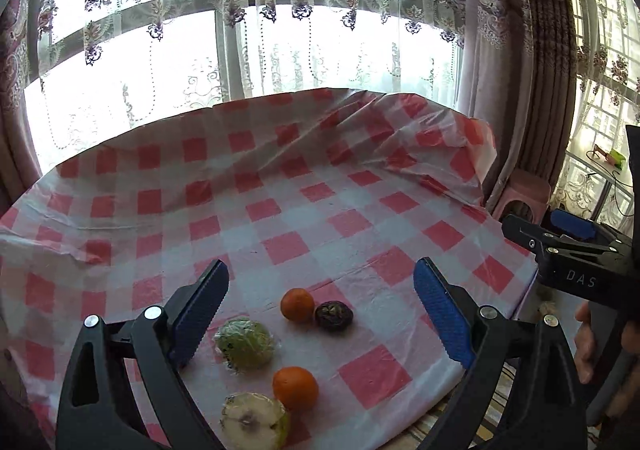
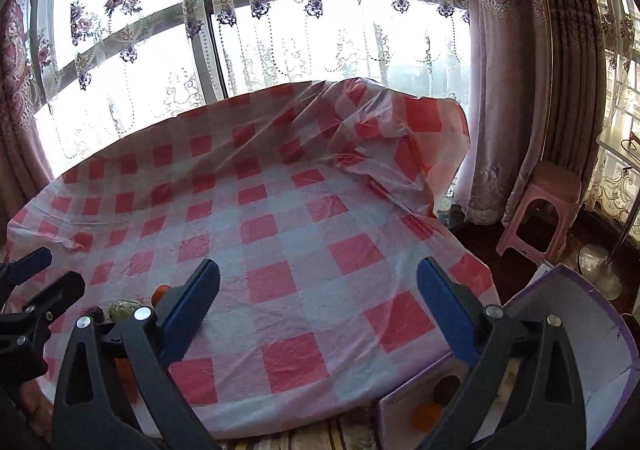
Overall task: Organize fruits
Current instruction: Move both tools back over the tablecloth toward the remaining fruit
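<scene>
Left hand-held gripper (image 1: pixel 320 314): jaws spread wide, nothing between the blue pads; it hangs above the near part of the desk with the fruit group below it.
Right hand-held gripper (image 2: pixel 318 310): jaws spread wide and empty, over the checked cloth; in the left wrist view it shows at 3 o'clock as a black body with a blue pad.
Desk (image 1: pixel 280 189): covered by a red and white checked plastic cloth, rumpled and lifted at the far corner toward 1 o'clock.
Far orange (image 1: pixel 297 304): on the cloth near the middle of the fruit group, touching or just beside the dark fruit.
Dark fruit (image 1: pixel 333 316): small, brown-purple, at 3 o'clock of the far orange.
Wrapped green fruit (image 1: pixel 245 344): in clear film, at 7 o'clock of the far orange, just beside the left pad as the picture shows it.
Near orange (image 1: pixel 295 388): at 5 o'clock of the wrapped green fruit, close to the desk's near edge.
Cut pale fruit (image 1: pixel 255 422): wrapped, cut face up, at 7 o'clock of the near orange and touching it or nearly so.
Box (image 2: pixel 580 330): white inside with a purple rim, beside the desk at 4 o'clock in the right wrist view; an orange (image 2: pixel 427 416) and a dark round fruit (image 2: pixel 447 388) lie in it.
Pink stool (image 2: pixel 540 205): on the floor at 3 o'clock, by the curtains.
Window (image 1: pixel 140 89): bright, behind sheer flowered curtains, at 12 o'clock.
</scene>
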Tool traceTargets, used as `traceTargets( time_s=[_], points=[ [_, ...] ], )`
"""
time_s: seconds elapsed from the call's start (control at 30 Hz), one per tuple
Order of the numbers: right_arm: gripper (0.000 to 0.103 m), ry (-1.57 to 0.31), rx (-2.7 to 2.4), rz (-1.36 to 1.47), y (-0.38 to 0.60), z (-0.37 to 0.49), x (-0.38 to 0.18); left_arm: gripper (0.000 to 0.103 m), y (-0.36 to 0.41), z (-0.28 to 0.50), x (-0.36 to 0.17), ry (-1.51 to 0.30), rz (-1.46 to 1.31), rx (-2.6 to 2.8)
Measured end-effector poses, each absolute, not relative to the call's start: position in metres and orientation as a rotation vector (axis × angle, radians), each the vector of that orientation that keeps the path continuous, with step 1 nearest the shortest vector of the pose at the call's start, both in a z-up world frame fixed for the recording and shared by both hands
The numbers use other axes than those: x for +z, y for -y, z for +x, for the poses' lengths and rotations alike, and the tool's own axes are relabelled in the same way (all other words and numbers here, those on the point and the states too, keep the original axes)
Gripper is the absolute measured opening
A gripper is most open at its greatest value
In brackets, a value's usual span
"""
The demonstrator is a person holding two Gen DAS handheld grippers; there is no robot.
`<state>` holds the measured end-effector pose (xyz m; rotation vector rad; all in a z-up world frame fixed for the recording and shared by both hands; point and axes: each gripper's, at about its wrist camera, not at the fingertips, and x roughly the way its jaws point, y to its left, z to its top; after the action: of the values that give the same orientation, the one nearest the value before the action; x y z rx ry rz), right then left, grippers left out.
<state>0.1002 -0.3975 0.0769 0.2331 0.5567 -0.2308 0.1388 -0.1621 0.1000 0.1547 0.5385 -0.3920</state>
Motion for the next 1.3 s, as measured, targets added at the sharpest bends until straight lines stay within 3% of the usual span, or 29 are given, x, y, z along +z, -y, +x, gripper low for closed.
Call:
traceTargets(
  time_s=[0.17, 0.23, 0.33, 0.83, 1.0, 1.3],
  points=[
    [0.101, -0.532, -0.315, 0.177, 0.375, 0.107, 0.073, 0.091, 0.124, 0.146, 0.103, -0.503, 0.133, -0.249],
    [0.101, -0.502, -0.323, 0.112, 0.361, 0.107, 0.073, 0.097, 0.109, 0.147, 0.105, -0.465, 0.117, -0.166],
    [0.101, -0.490, -0.310, 0.066, 0.341, 0.110, 0.069, 0.098, 0.089, 0.147, 0.107, -0.403, 0.118, -0.120],
    [0.101, -0.659, 0.111, 0.124, 0.270, 0.134, 0.029, 0.098, 0.004, 0.186, 0.050, -0.591, -0.108, -0.054],
    [0.101, -0.698, 0.172, 0.021, 0.241, 0.136, 0.018, 0.079, -0.009, 0.197, 0.025, -0.667, -0.158, -0.038],
    [0.101, -0.749, 0.216, 0.008, 0.230, 0.145, 0.002, 0.062, -0.007, 0.207, 0.000, -0.748, -0.174, -0.077]
  ],
)
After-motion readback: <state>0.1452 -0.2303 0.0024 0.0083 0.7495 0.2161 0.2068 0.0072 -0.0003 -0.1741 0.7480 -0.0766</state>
